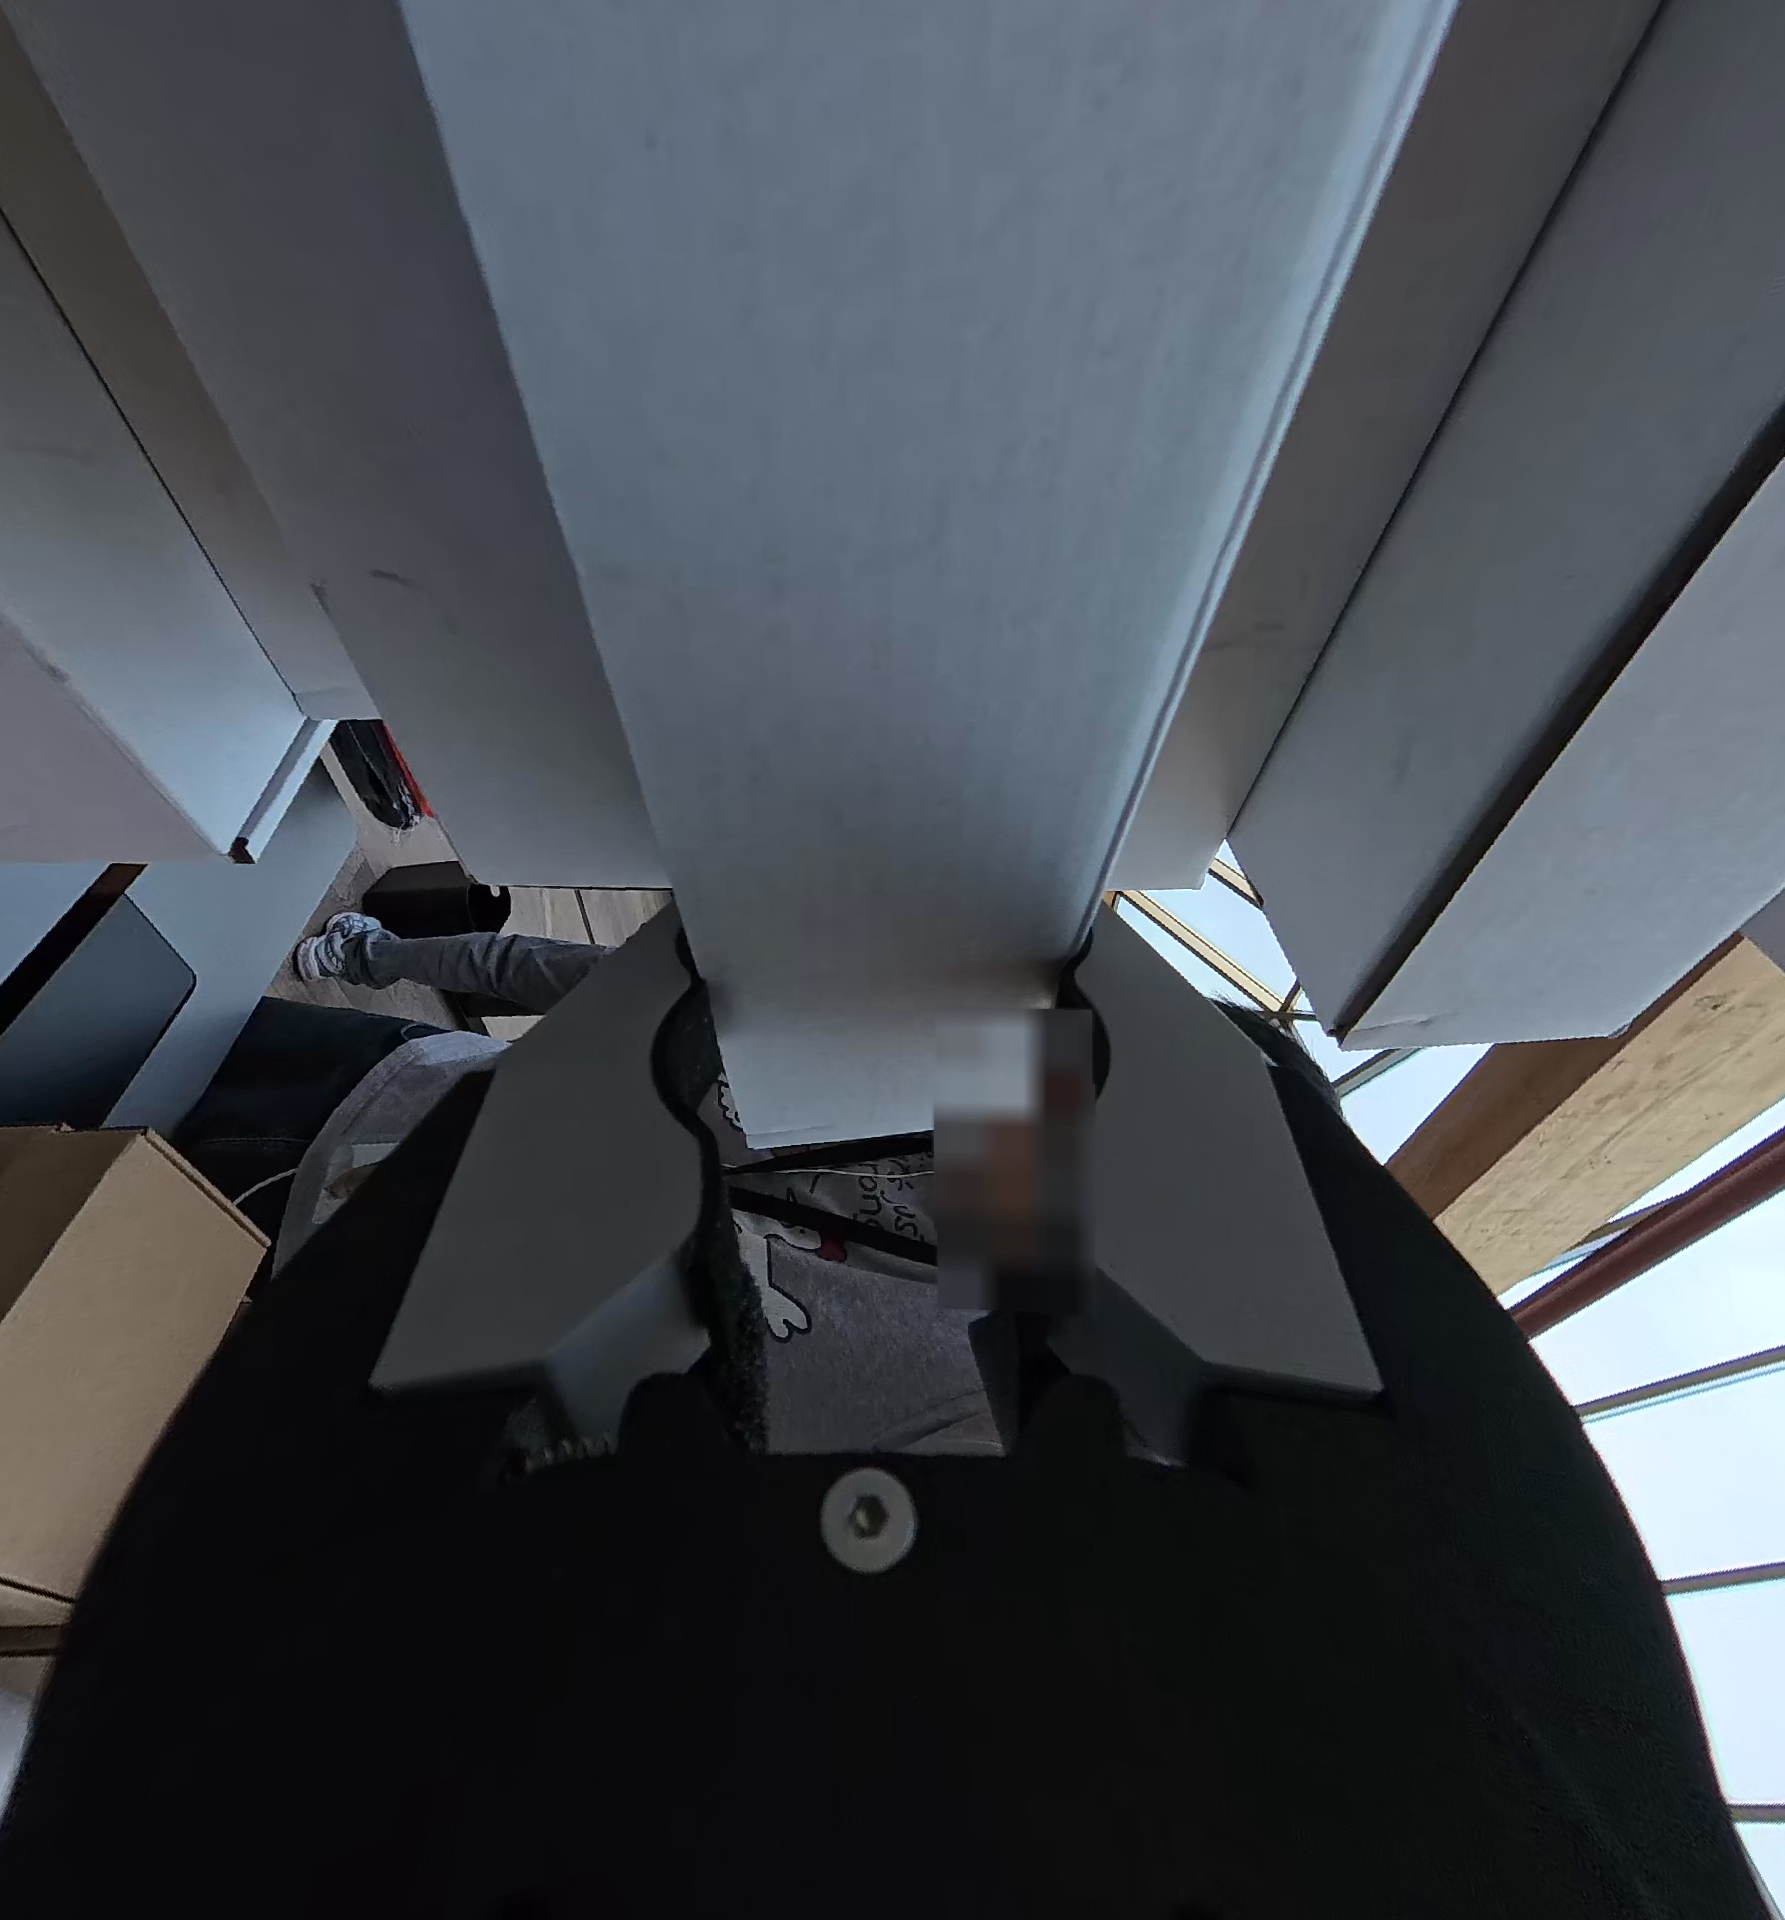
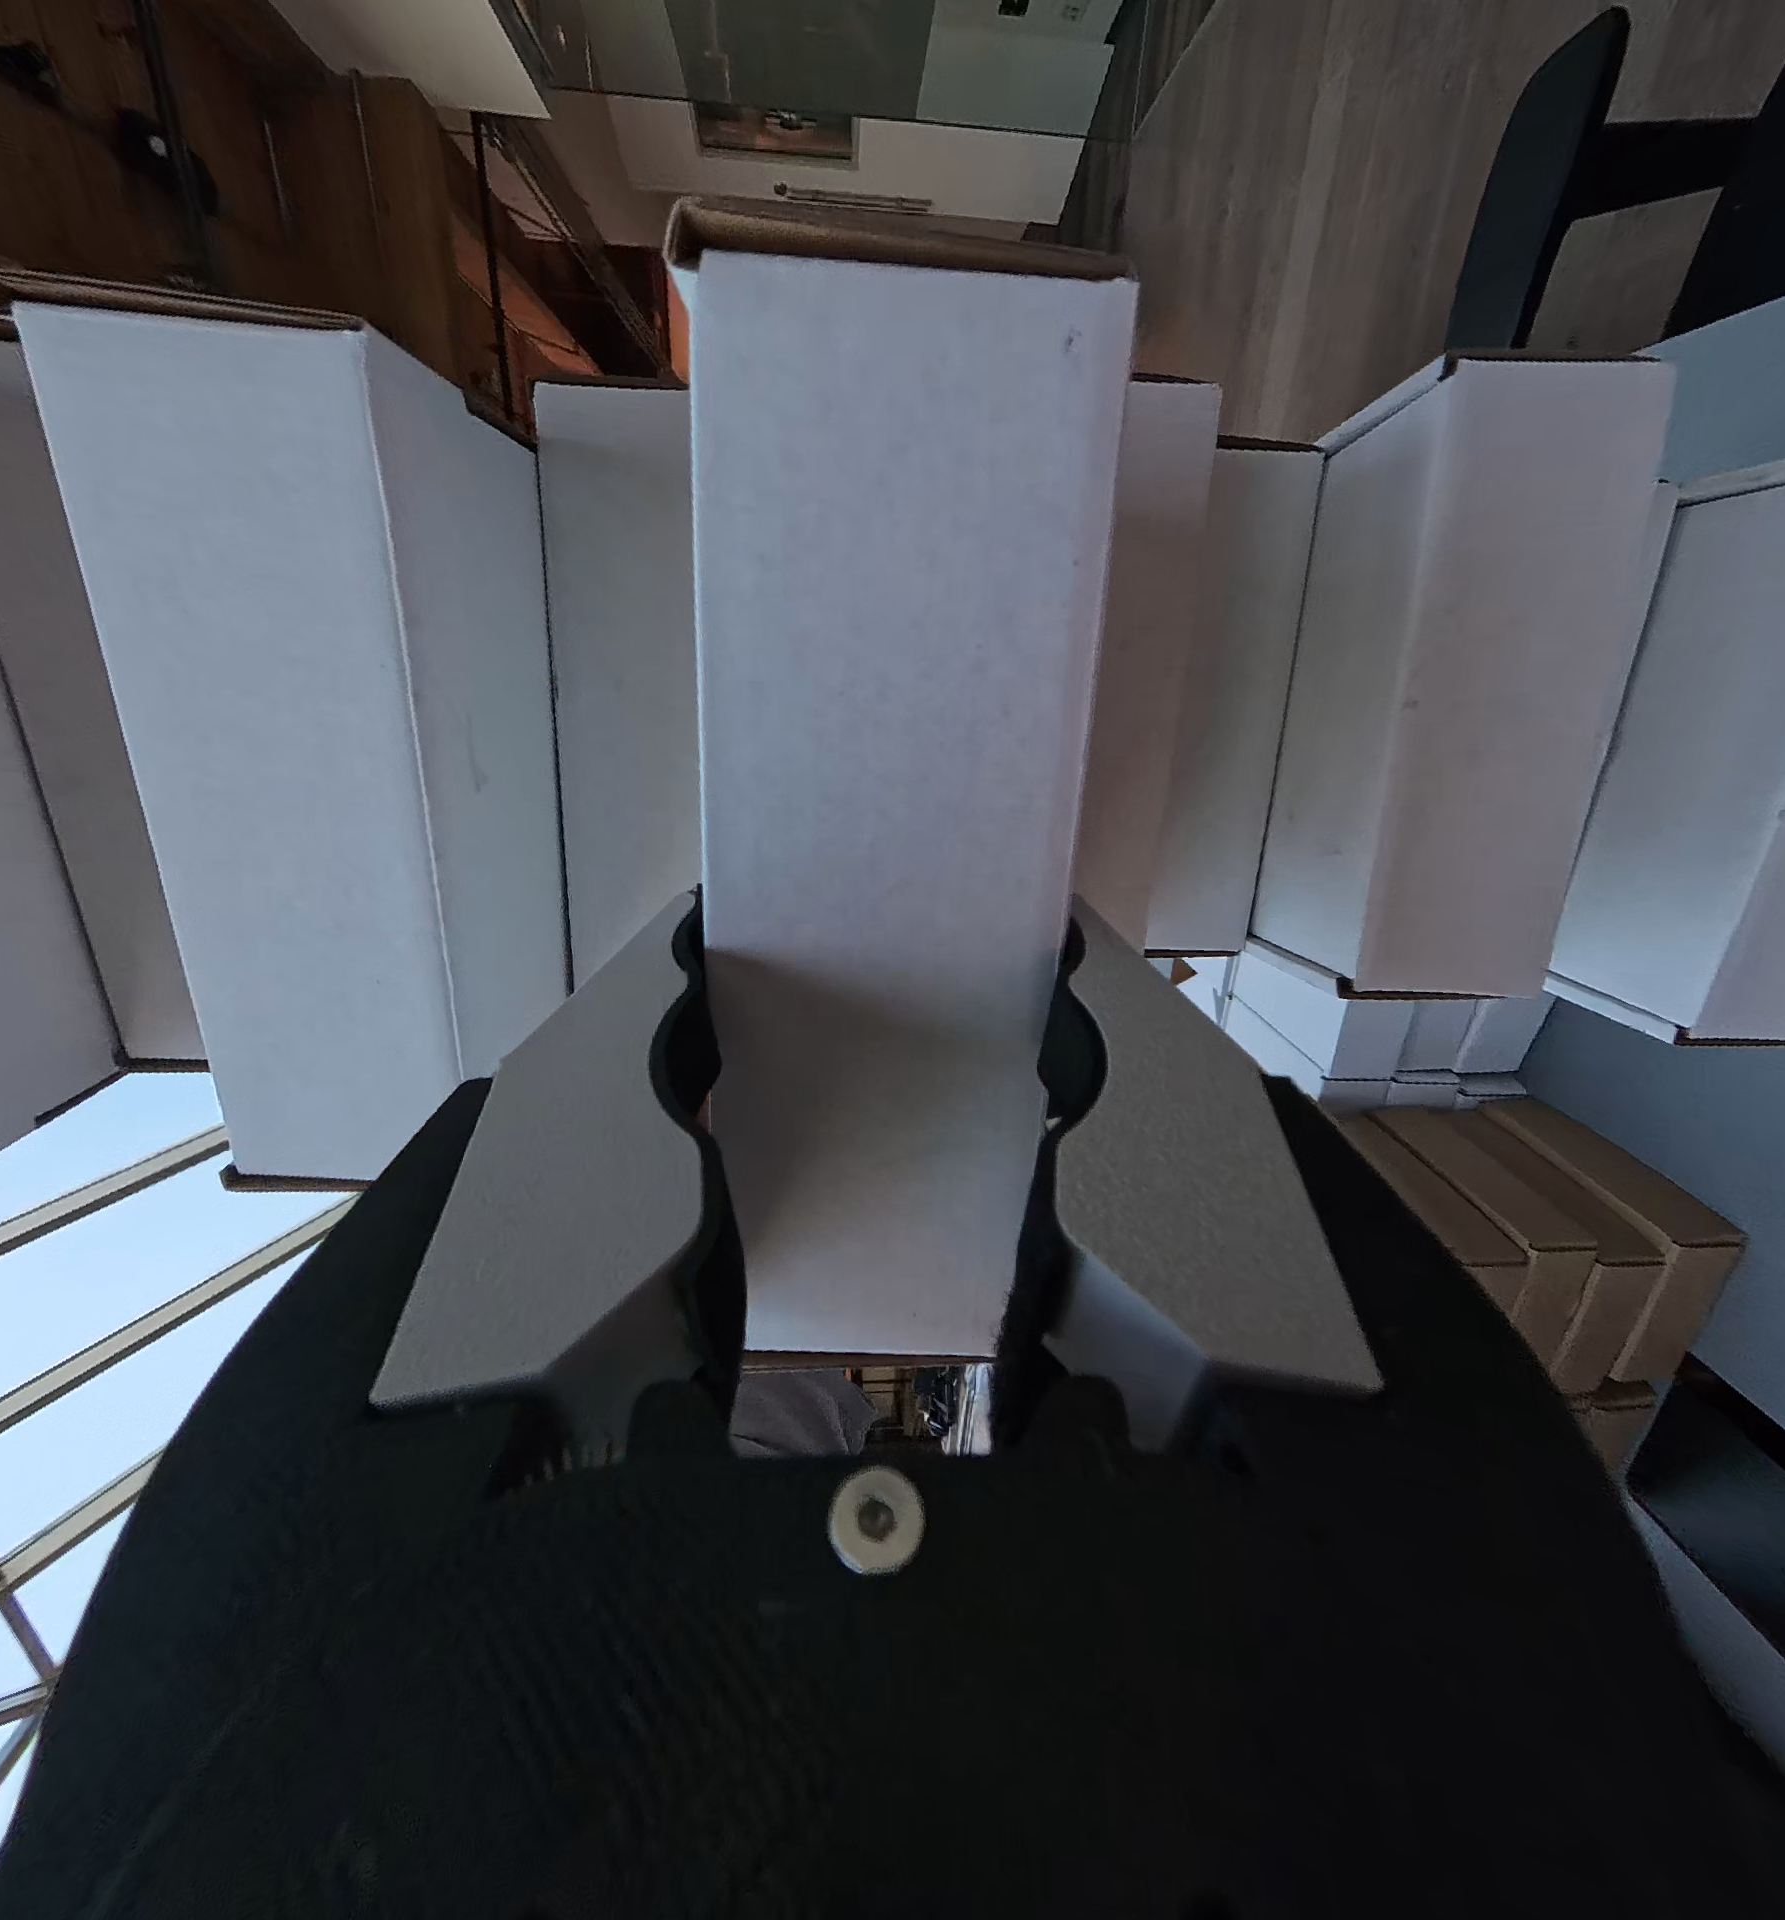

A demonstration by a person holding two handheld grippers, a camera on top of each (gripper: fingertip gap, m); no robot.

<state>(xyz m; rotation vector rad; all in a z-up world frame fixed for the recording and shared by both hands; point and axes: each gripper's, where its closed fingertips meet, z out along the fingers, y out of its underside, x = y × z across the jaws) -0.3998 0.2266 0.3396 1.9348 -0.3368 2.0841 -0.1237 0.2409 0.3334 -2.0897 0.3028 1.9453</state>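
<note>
We clamp a white box [image 1: 867, 520] in left gripper [image 1: 883, 1023], another white box [image 2: 898, 675] in right gripper [image 2: 883, 1039]; neighbouring boxes [image 2: 285, 675] crowd close, may snag.

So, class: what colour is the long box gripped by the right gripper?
White long box, with brown cardboard edges; right wrist view shows it best.

We seem to be in a storeroom or packing space, though the tilted views leave us unsure: rows of long white cartons [image 2: 275, 727] fill both views, brown cardboard boxes [image 2: 1574, 1247] are stacked nearby, beside large framed windows [image 1: 1740, 1403].
</note>
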